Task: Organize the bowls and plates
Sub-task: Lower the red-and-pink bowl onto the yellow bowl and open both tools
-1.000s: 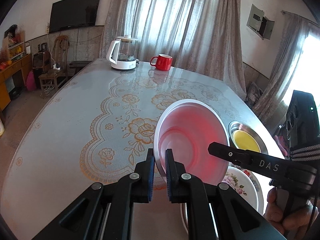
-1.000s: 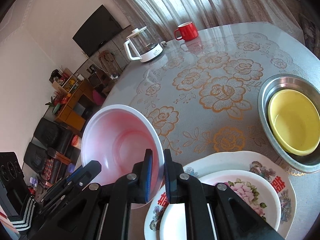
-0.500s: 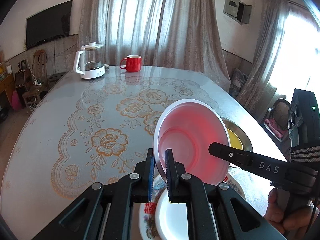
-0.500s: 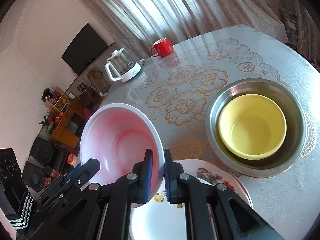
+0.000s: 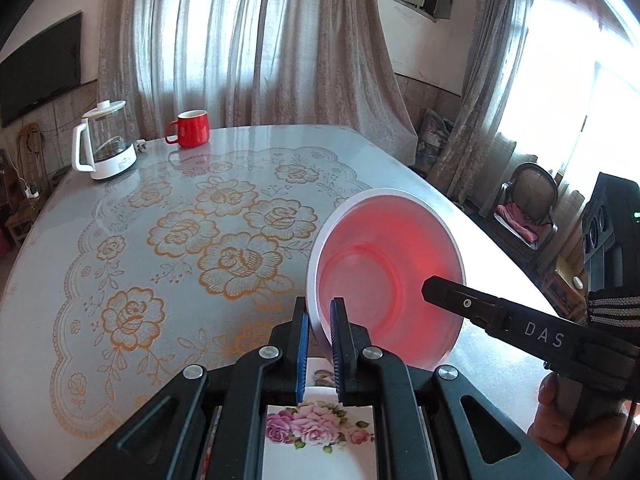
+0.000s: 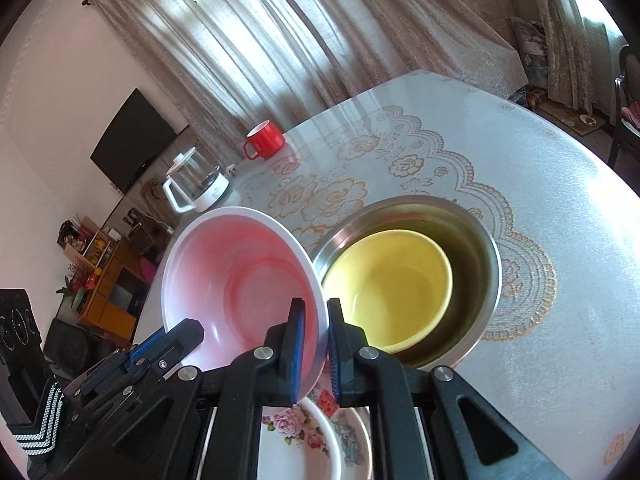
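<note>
A pink bowl (image 5: 384, 276) with a white rim is held tilted in the air by both grippers. My left gripper (image 5: 319, 320) is shut on its near rim. My right gripper (image 6: 314, 320) is shut on the opposite rim, and the bowl (image 6: 240, 280) fills the left of the right wrist view. A yellow bowl (image 6: 392, 284) sits inside a steel bowl (image 6: 486, 256) on the table, just right of the pink bowl. Flowered plates (image 6: 304, 436) lie stacked under the grippers, also in the left wrist view (image 5: 320, 440).
A red mug (image 5: 191, 128) and a glass kettle (image 5: 105, 146) stand at the table's far left edge. The table (image 5: 120, 240) carries a floral lace cloth under glass. A chair (image 5: 524, 204) stands off the right side.
Both grippers carried the pink bowl to the right, from beside the plates to just left of the steel bowl with the yellow bowl. Both grips stayed shut on it.
</note>
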A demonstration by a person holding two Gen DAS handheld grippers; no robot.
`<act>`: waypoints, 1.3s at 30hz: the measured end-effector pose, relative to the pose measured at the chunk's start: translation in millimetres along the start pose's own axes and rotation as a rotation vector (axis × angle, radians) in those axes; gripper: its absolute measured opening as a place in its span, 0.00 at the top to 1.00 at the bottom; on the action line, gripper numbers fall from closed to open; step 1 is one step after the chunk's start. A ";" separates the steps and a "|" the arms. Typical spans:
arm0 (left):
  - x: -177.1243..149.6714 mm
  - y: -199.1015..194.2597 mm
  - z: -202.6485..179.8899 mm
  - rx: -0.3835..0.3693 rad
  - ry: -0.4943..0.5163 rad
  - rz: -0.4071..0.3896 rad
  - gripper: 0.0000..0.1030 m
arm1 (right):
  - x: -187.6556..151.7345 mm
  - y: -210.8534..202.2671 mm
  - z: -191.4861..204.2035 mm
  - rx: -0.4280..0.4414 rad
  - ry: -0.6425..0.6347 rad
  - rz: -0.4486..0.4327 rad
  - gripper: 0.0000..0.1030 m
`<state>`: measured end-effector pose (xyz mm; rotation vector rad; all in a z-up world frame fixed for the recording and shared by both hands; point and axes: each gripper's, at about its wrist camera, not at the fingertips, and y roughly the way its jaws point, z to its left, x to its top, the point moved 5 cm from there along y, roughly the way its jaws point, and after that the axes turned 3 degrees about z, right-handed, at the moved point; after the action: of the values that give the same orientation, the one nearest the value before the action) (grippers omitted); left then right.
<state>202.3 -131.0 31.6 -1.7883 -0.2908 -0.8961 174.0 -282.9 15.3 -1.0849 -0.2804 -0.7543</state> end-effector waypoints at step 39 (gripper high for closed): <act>6.4 94.2 -14.9 0.022 -0.035 0.213 0.81 | 16.8 27.1 -86.5 -0.221 0.083 0.033 0.83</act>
<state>255.1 -183.9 -28.0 -1.7783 -0.1286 -0.7091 191.6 -358.6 -34.1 -1.2597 -0.1099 -0.8113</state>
